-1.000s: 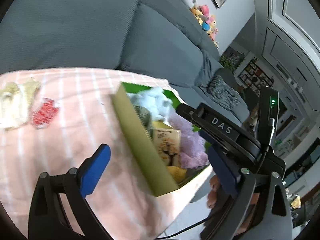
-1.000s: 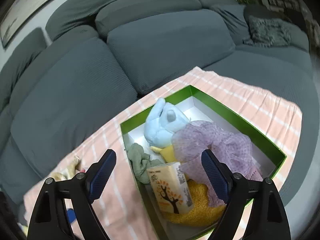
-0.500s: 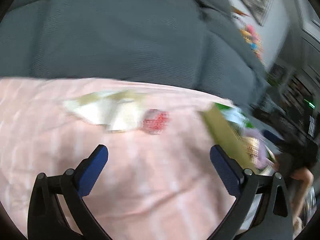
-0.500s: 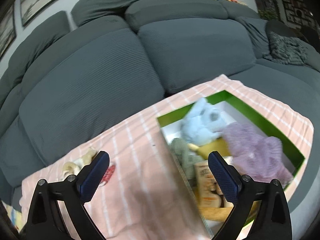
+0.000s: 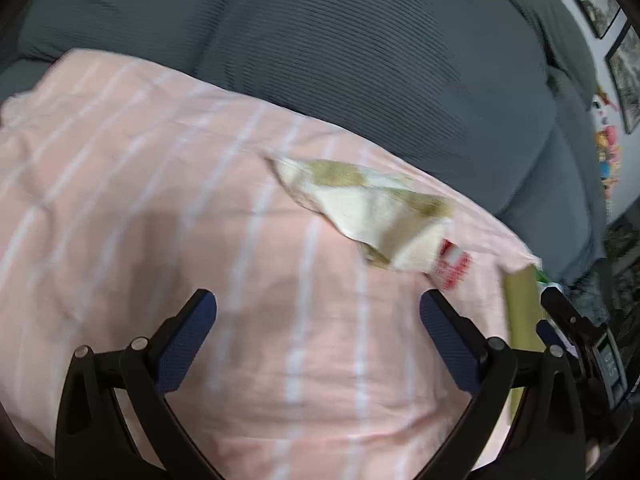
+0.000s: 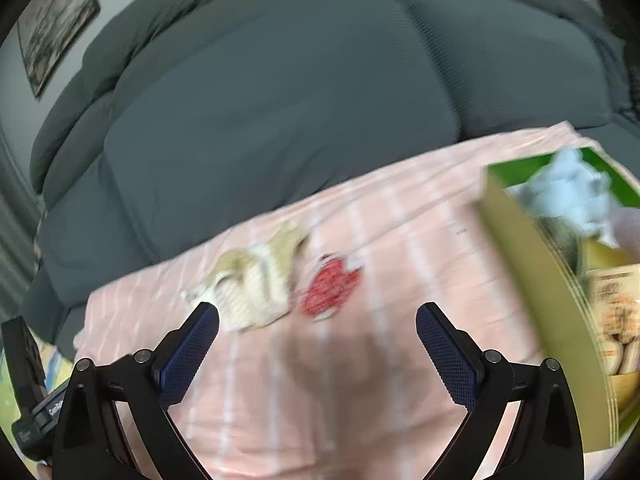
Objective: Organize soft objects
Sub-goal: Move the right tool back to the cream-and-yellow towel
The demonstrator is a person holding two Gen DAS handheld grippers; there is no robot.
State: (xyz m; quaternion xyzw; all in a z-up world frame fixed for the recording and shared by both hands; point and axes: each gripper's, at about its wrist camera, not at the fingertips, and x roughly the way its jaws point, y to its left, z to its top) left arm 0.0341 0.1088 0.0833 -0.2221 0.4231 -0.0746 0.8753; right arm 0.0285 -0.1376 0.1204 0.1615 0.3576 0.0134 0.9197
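Note:
A cream and olive cloth [image 5: 372,208] [image 6: 256,284] lies crumpled on the pink striped cloth [image 5: 160,208] [image 6: 400,240], with a small red soft item [image 5: 454,266] [image 6: 332,288] right beside it. My left gripper [image 5: 318,320] is open over bare cloth, below and left of both. My right gripper [image 6: 318,332] is open too, nothing between its fingers, just in front of the two items. The green box [image 6: 536,280] [image 5: 520,304] at the right holds a pale blue plush toy [image 6: 568,192], a printed tissue pack [image 6: 616,312] and other soft things.
Grey sofa cushions [image 5: 360,60] [image 6: 280,100] rise behind the pink cloth. Framed pictures [image 6: 56,20] hang on the wall. The right gripper's body [image 5: 588,360] shows at the right edge of the left wrist view, and the left gripper's body [image 6: 36,400] at the right wrist view's lower left.
Both grippers have swung left, away from the green box, toward the cream cloth and red item. The right gripper's jaws have widened a little. The box has slid to the right edge of both views.

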